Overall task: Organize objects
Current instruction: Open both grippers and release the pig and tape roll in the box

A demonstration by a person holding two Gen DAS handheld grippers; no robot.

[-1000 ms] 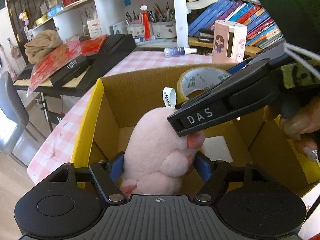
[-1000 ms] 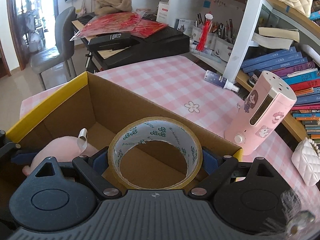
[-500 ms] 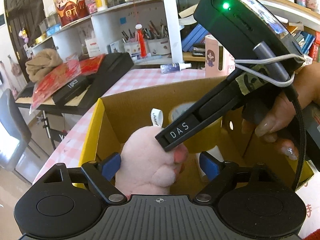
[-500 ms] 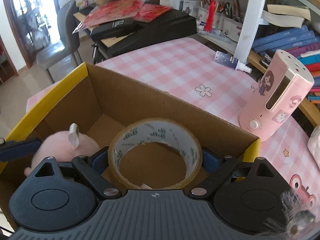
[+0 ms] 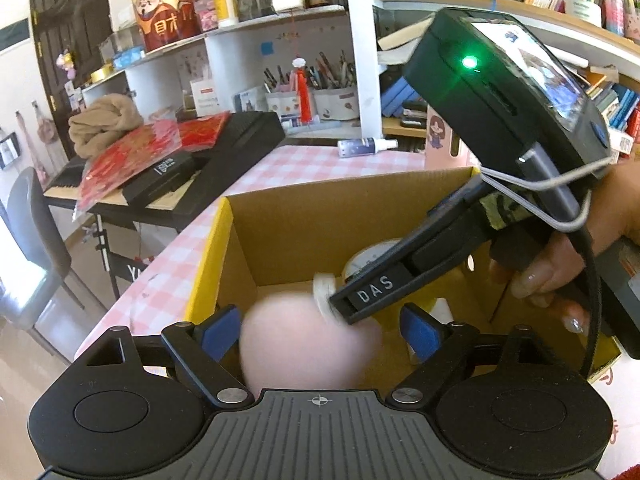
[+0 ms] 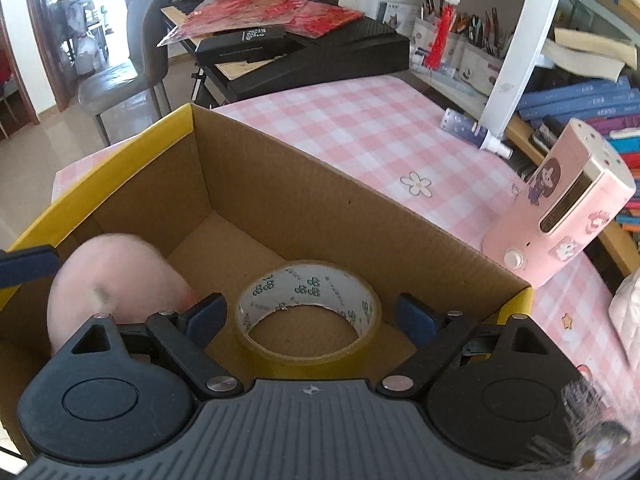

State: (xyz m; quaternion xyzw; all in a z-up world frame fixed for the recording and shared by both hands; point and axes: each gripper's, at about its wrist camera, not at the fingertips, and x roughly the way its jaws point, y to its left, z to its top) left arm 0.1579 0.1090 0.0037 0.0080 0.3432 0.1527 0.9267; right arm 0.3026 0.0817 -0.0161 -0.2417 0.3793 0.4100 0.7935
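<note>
A cardboard box with a yellow rim stands on the pink checked table. My left gripper is open over its near left part. A pink plush toy sits blurred between the blue pads, clear of both. My right gripper is open too. A roll of clear tape lies flat on the box floor between and below its pads, with a gap on each side. In the left wrist view a black finger of the right gripper crosses in front of the tape, held by a hand.
A pink device with stickers stands just beyond the box's right corner, with a spray bottle behind it. A white quilted bag is at the right edge. A black keyboard, a grey chair and bookshelves lie beyond the table.
My left jaws have spread and let go of the plush, which now drops blurred into the box. My right jaws have released the tape, which has sunk to the box floor.
</note>
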